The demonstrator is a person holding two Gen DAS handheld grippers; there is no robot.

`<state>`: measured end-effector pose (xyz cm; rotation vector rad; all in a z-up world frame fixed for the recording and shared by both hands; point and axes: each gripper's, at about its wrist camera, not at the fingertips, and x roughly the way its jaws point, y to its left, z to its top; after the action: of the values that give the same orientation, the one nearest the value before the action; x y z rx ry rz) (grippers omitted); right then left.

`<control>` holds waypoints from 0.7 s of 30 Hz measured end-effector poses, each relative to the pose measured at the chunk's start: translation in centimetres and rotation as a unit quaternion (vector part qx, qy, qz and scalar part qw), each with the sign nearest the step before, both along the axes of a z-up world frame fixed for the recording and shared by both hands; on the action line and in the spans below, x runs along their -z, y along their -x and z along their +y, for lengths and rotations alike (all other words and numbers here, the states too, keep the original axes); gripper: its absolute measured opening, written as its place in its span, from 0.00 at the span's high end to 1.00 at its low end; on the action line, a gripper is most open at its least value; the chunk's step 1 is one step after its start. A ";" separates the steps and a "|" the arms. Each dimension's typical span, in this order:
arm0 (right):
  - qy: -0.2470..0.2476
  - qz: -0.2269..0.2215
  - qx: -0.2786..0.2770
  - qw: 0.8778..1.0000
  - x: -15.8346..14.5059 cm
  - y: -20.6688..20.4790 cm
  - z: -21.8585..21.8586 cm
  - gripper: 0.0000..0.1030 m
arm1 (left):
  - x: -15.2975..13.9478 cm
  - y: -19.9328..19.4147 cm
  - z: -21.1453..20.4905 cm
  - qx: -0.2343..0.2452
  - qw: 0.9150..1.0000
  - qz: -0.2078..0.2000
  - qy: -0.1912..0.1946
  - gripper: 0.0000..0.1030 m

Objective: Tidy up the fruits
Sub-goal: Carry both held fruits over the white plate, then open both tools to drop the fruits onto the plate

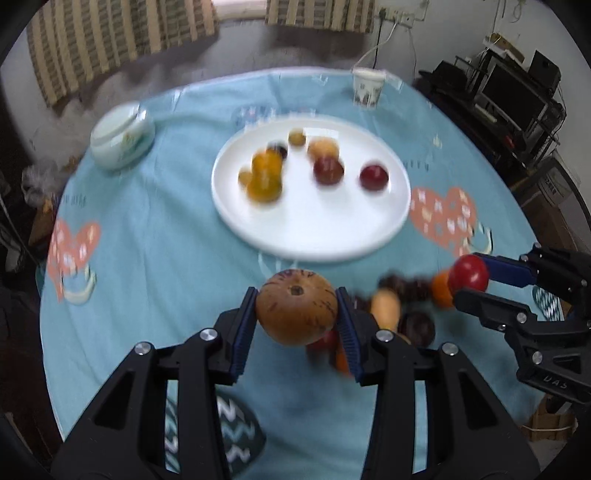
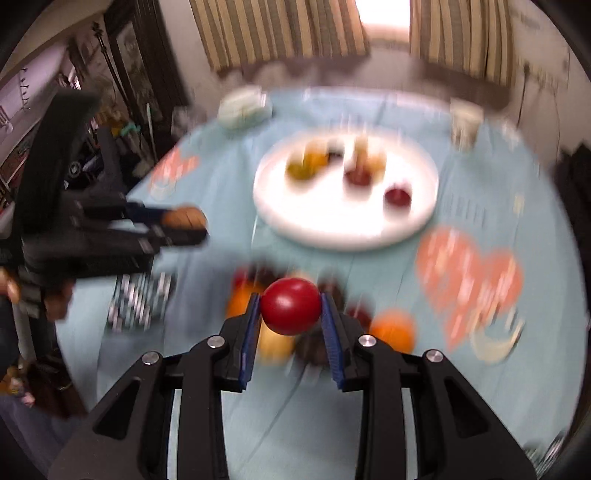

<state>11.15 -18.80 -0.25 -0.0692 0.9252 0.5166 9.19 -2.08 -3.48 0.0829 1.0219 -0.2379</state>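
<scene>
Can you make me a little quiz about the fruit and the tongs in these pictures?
1. True or false: the left tongs hold a brown fruit.
2. What colour is the fruit in the right tongs?
3. Where do most sorted fruits lie? A) white plate B) cup C) lidded jar

Key: 1 true; 2 red; 3 A.

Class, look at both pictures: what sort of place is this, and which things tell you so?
Probably a room in a home: a round table under a heart-print cloth, striped curtains at a window, and a white plate of fruit.
</scene>
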 end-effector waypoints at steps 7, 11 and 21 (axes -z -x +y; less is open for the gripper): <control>0.009 0.018 0.038 0.999 2.6 -9.1 0.3 0.68 | 2.1 -8.0 -2.6 -0.023 0.999 0.026 -0.011 0.58; 0.025 0.038 0.037 0.998 4.7 -11.4 0.5 0.68 | 4.6 -10.2 -3.0 -0.027 0.998 0.053 -0.019 0.58; 0.016 0.035 0.059 0.997 5.6 -13.1 -0.8 0.25 | 5.4 -11.6 -2.1 -0.038 0.998 0.043 -0.025 0.35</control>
<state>24.29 -19.64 -5.80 -0.0258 1.0008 0.3964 20.78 -4.16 -8.90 0.0792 1.1156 -0.1468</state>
